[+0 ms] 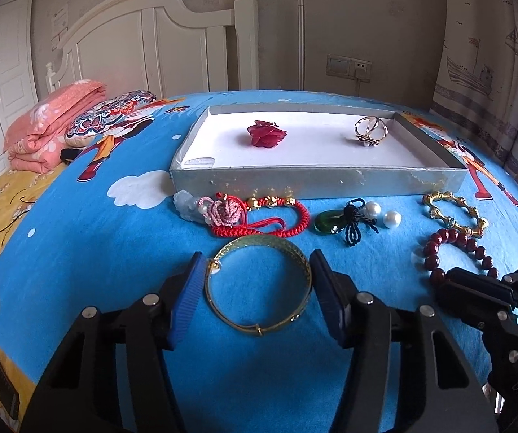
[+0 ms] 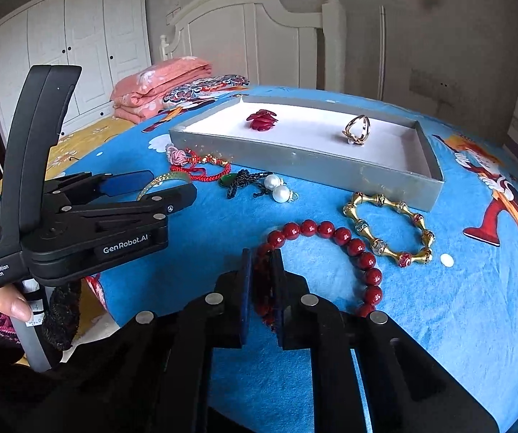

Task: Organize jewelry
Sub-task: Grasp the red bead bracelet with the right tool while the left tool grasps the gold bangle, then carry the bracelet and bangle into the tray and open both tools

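One bangle (image 1: pixel 259 288) — between left hand-held gripper (image 1: pixel 255 285) fingers.

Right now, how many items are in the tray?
2: a red flower piece toward the left of the tray, and a gold ring toward the right. Nothing seems hidden.

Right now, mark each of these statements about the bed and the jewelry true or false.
1. The shallow grey tray holds a red flower clip and a gold ring. True.
2. The left tool is clamped shut on the plain gold bangle. False: it is open, its fingers either side of the bangle.
3. The right tool is closed on the dark red bead bracelet, at its tassel. True.
4. The two white pearls lie inside the tray. False: they lie on the blue sheet.
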### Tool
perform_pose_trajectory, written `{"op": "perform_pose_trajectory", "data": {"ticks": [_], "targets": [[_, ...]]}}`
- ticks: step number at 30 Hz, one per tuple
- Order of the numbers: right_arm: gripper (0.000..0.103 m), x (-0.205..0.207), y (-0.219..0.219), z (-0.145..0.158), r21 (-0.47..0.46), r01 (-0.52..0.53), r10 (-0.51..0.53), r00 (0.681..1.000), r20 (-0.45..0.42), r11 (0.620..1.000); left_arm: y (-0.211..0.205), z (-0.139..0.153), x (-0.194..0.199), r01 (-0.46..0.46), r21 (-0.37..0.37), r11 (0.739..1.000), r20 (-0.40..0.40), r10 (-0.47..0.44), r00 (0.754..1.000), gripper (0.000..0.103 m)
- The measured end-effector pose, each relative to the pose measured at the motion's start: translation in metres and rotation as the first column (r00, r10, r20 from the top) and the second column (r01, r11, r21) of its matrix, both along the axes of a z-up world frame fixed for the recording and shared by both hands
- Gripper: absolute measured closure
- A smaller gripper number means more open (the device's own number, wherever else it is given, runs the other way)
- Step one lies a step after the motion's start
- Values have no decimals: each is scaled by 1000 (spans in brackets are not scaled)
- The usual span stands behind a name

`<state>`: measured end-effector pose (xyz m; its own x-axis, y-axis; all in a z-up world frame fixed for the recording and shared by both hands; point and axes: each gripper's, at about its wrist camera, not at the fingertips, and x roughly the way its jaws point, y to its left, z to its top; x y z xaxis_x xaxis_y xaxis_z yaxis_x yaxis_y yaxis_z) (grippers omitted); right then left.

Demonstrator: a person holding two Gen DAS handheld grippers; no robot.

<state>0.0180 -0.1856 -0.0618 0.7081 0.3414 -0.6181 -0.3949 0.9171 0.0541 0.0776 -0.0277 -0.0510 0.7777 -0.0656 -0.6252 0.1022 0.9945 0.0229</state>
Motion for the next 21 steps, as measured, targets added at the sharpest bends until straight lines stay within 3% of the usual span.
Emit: {"op": "perform_pose_trajectory", "data": {"ticks": [21], "targets": [[92,-8,-10,14,38,99,-102,992,69,994,-10,13,-47,-6,25,1000,93,3,996,46]]}}
